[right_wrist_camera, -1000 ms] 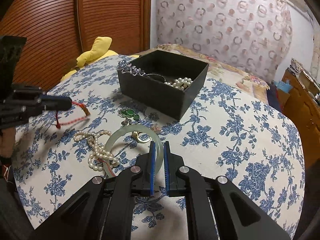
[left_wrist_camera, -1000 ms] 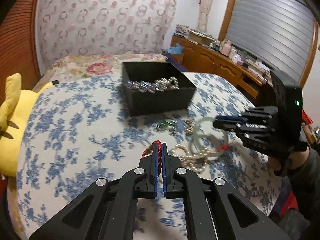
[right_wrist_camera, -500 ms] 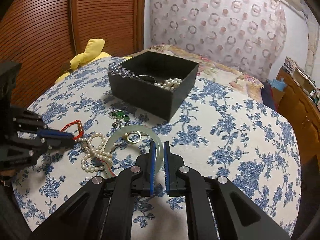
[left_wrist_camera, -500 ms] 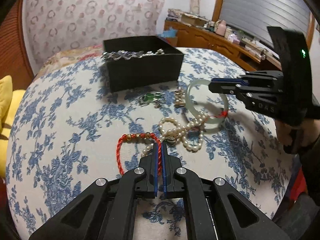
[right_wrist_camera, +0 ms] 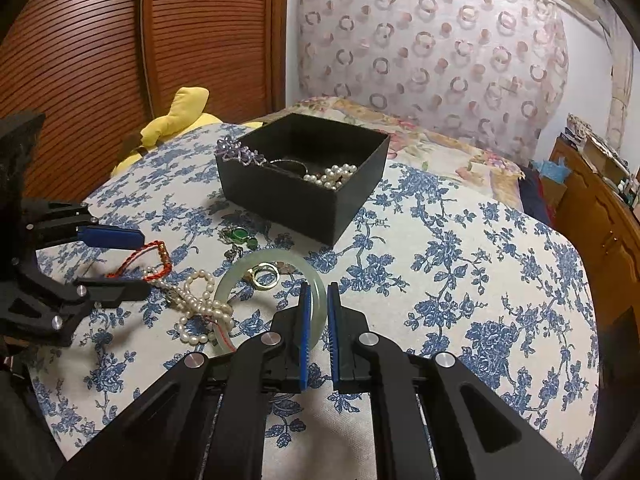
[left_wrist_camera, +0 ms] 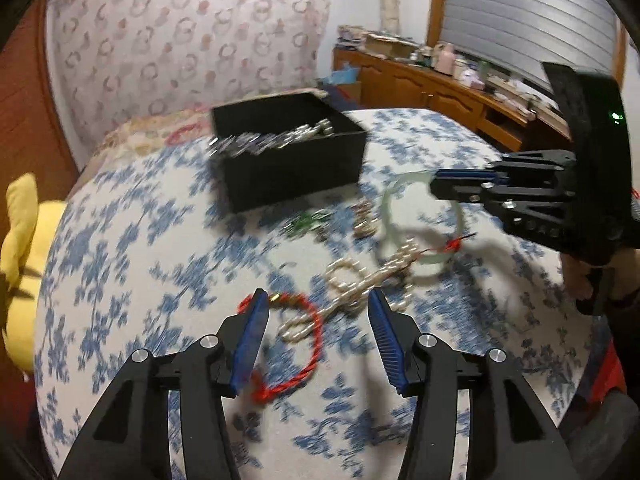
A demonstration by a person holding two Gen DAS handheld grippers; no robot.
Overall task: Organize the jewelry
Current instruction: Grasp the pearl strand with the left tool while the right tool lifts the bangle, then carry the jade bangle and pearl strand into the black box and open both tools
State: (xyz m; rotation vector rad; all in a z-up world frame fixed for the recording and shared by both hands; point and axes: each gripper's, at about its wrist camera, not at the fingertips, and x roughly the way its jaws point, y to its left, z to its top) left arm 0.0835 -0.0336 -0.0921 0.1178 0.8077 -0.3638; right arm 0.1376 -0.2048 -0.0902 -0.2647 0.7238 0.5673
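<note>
My left gripper [left_wrist_camera: 316, 300] is open, its jaws spread either side of a red cord bracelet [left_wrist_camera: 308, 344] that lies on the blue-flowered cloth; it also shows in the right wrist view [right_wrist_camera: 108, 260]. My right gripper [right_wrist_camera: 318, 292] is shut on a pale green jade bangle [right_wrist_camera: 240, 276], which also shows in the left wrist view [left_wrist_camera: 390, 216]. A pearl strand [right_wrist_camera: 196, 300] lies across the bangle. A black open box [right_wrist_camera: 304, 176] behind holds pearls and a crystal piece.
A gold ring [right_wrist_camera: 266, 274] lies inside the bangle and green-stone earrings [right_wrist_camera: 240, 236] lie just before the box. A yellow plush toy [right_wrist_camera: 176, 120] sits at the bed's left edge. A wooden dresser [left_wrist_camera: 440, 84] stands at the right.
My left gripper has opened and let go of the red cord bracelet, which now lies on the cloth. My right gripper still holds the jade bangle, barely moved.
</note>
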